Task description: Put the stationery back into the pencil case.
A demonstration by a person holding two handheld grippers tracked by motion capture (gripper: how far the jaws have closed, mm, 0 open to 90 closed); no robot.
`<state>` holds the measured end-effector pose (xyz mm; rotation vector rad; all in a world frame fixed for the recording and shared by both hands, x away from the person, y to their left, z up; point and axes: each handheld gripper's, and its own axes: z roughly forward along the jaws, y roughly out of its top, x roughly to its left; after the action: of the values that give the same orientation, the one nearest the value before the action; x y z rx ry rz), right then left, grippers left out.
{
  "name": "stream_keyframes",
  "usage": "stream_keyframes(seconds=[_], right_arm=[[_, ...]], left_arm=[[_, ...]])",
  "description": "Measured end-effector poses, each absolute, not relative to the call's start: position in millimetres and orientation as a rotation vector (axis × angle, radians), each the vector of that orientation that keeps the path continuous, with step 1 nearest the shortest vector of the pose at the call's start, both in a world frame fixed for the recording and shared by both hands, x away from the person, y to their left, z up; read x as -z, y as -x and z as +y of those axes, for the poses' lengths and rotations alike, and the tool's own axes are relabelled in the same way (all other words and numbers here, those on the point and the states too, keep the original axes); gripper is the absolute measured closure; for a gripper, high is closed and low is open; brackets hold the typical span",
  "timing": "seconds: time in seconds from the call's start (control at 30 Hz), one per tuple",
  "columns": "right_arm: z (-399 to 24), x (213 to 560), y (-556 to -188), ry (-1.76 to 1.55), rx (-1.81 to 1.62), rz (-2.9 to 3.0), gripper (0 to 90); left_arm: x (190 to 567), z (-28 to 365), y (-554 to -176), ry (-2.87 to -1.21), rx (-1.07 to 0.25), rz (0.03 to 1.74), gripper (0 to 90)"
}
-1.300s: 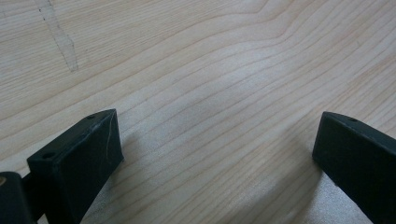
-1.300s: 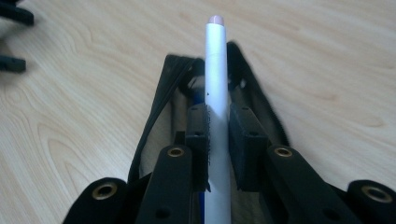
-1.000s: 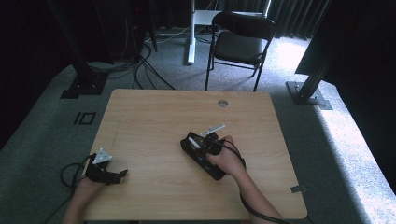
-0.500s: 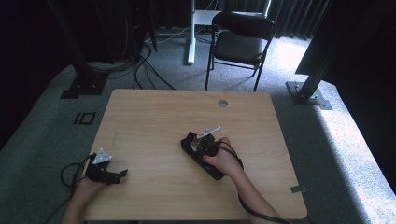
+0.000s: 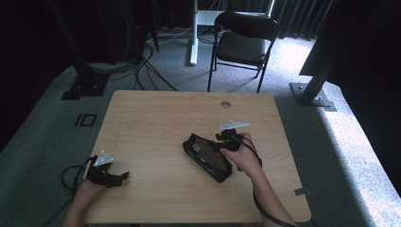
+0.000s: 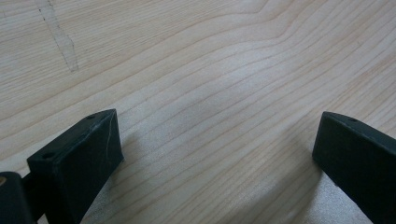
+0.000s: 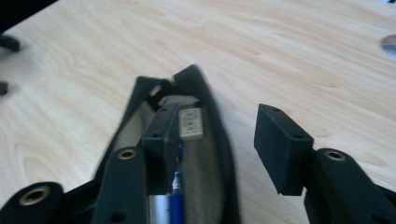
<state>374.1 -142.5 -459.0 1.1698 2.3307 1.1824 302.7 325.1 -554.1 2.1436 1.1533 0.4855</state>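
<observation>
Starting at the left: the left claw (image 5: 106,174) sits low at the near-left corner of the desk (image 5: 156,118), jaws spread wide with nothing but bare wood grain between them in the left gripper view. It looks parked, well apart from the action.

Moving right to the middle of the desk there's the black pencil case (image 5: 208,157), lying at a slant with its mouth gaping. In the right gripper view the beige lining shows, plus a small pale eraser-like block (image 7: 190,123) and a blue pen (image 7: 176,196) tucked inside next to something silvery.

Then the right claw (image 5: 226,140), right at the case's far-right edge. Its jaws have just been opening and now stand about halfway apart; one jaw hangs over the open mouth, the other over bare desk beside the case. Nothing is pinched between the pads.

Best guess on progress: the stuff is already in the case and the claw has let go, so the packing part looks done. What's left is probably zipping it shut, since the mouth is plainly open.
</observation>
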Motion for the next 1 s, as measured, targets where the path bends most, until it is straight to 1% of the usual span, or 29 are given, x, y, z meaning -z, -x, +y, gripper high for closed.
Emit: stream_keyframes(seconds=[0.1,0.17,0.33,0.43,0.47,0.5,0.53,0.7,1.0], right_arm=[[-152,462,-376,-1.193,-1.201,2.296,45.4],[-156,463,-376,-1.197,-1.198,2.287,45.2],[-174,471,-378,-1.250,-1.202,2.226,39.5],[-182,473,-377,-1.282,-1.199,2.198,38.8],[-182,473,-377,-1.282,-1.199,2.198,37.0],[-192,477,-376,-1.297,-1.196,2.169,32.8],[-197,478,-376,-1.303,-1.187,2.156,32.2],[-224,489,-373,-1.373,-1.157,2.079,22.1],[-263,514,-362,-1.487,-1.054,2.003,18.7]], left_arm=[[554,325,-303,-2.144,-0.486,1.153,1.6],[554,325,-303,-2.143,-0.486,1.153,1.6],[554,325,-303,-2.143,-0.485,1.153,1.6],[554,325,-303,-2.143,-0.485,1.153,1.6],[554,325,-303,-2.143,-0.485,1.153,1.6],[554,325,-303,-2.143,-0.485,1.153,1.6],[554,325,-303,-2.143,-0.485,1.153,1.6],[554,325,-303,-2.143,-0.485,1.153,1.6],[554,325,-303,-2.143,-0.485,1.153,1.6]])
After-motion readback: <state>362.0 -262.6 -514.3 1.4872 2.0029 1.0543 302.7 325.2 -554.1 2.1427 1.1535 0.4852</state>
